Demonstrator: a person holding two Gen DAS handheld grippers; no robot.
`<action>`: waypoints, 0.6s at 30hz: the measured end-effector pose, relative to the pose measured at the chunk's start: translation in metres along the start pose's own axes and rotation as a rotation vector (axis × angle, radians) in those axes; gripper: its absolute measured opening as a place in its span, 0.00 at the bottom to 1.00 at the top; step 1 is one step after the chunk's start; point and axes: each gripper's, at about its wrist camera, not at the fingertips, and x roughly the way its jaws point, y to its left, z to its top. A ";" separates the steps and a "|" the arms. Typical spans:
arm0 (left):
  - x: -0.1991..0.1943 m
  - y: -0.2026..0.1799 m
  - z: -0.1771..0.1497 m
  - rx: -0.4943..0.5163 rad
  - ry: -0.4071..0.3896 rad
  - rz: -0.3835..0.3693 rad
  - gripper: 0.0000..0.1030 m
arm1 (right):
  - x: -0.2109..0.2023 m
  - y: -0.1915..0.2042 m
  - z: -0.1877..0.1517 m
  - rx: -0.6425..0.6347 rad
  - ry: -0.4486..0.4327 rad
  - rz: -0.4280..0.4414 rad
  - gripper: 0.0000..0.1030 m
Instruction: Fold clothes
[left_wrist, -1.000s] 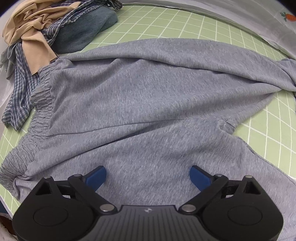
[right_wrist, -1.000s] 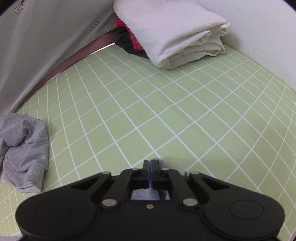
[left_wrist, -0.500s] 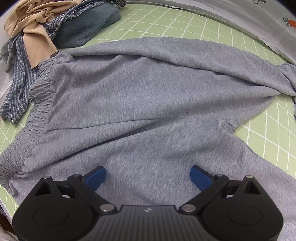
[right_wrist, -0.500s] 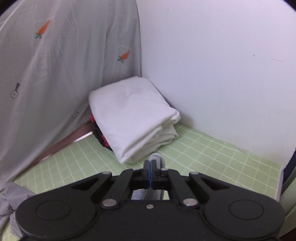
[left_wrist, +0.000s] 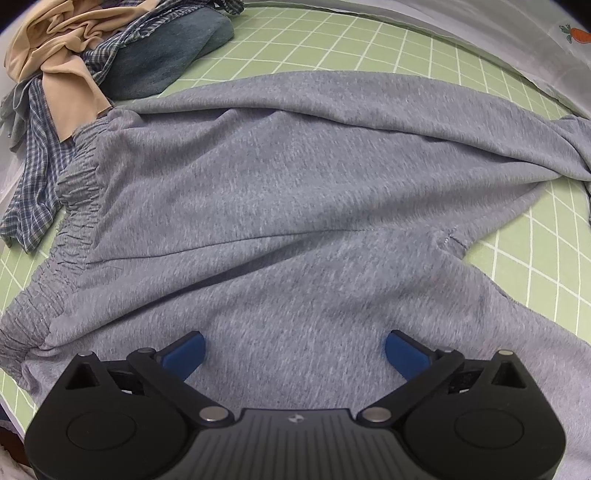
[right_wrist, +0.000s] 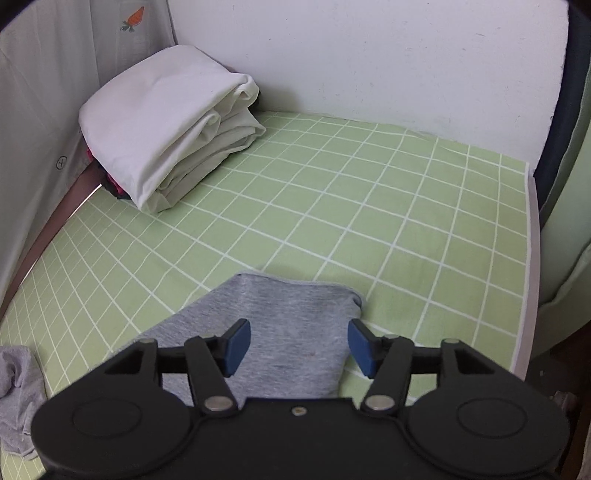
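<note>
1. Your left tongs (left_wrist: 293, 349) are spread wide and gripping nothing. They hover over the grey marl jersey sweatpants (left_wrist: 295, 206), which lie spread on the green bed sheet with the white grid (left_wrist: 369, 48).
2. Your right tongs (right_wrist: 297, 341) are spread too, with nothing between them. They sit right over the end of one grey trouser leg (right_wrist: 288, 325), which lies flat and points straight away from them.
3. The key relation: the pants' long axis runs across the left view, with the gathered elastic waistband (left_wrist: 74, 206) off to the left of those tongs and the legs trailing right. So left is nearer the waist and right is nearer the cuff.
4. The other leg end looks bunched up at the left edge of the right view (right_wrist: 18, 398), so I'd guess it needs straightening before any lengthwise fold.
5. Mind the heap of unfolded clothes, tan, plaid and denim (left_wrist: 92, 66), which touches the waistband. The folded white stack of fabric (right_wrist: 166, 122) is well apart.
</note>
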 end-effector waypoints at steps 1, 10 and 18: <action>0.000 0.000 0.000 -0.002 0.000 0.000 1.00 | 0.003 0.003 0.001 -0.007 0.004 0.003 0.68; 0.002 0.003 0.000 -0.034 0.004 -0.010 1.00 | 0.040 0.069 0.010 -0.034 0.064 0.071 0.86; 0.004 0.007 0.000 -0.077 0.012 -0.032 1.00 | 0.060 0.111 0.003 -0.037 0.080 0.027 0.80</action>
